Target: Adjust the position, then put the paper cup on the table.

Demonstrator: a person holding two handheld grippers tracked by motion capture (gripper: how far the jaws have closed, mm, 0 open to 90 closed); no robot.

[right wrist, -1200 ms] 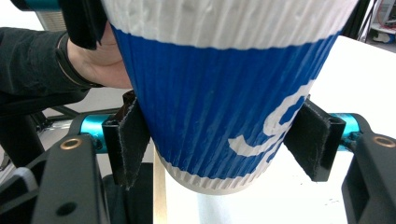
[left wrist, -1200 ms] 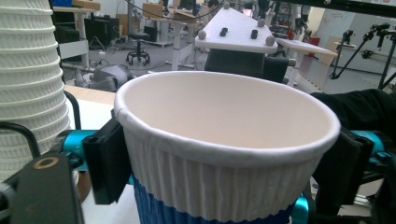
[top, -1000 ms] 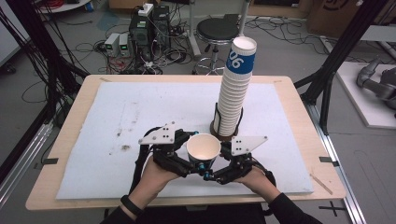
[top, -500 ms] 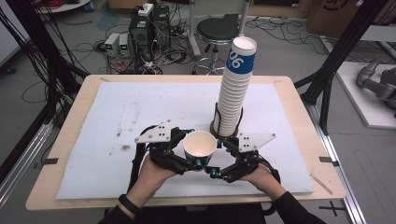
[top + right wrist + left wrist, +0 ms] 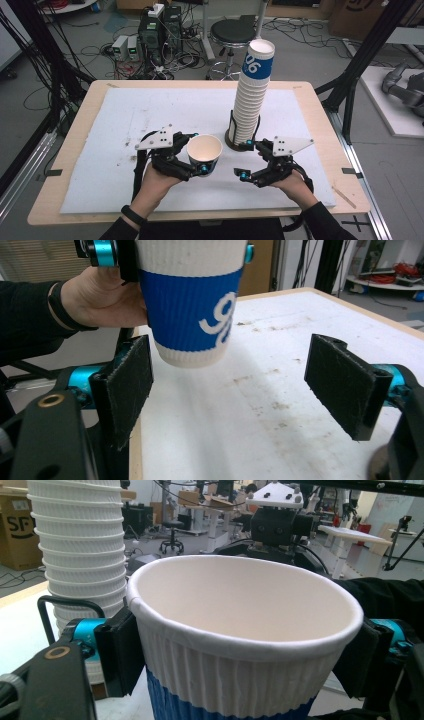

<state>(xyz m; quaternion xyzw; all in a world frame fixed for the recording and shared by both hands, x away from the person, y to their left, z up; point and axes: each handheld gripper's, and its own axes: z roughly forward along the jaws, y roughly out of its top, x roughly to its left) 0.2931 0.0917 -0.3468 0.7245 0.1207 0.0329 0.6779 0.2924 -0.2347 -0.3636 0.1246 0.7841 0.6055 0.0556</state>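
A ribbed white paper cup (image 5: 204,149) with a blue band is held upright just above the white mat, and my left gripper (image 5: 199,154) is shut on it below the rim. In the left gripper view both pads (image 5: 122,650) press the sides of the cup (image 5: 245,645). My right gripper (image 5: 244,160) is to the right of the cup and apart from it. Its jaws have just been opening and stand open with nothing between them (image 5: 235,385). The cup (image 5: 192,305) hangs ahead of them. A tall stack of the same cups (image 5: 252,95) stands in a black wire holder (image 5: 231,140) behind the right gripper.
A white mat (image 5: 150,115) covers the wooden table (image 5: 320,115). The cup stack rises close behind the right hand. Black frame posts (image 5: 350,90) stand at the table's right side. A stool (image 5: 232,32) and cables lie beyond the far edge.
My right gripper has let go of the cup, opened and drawn away to the right. The left gripper still holds the cup and has barely moved.
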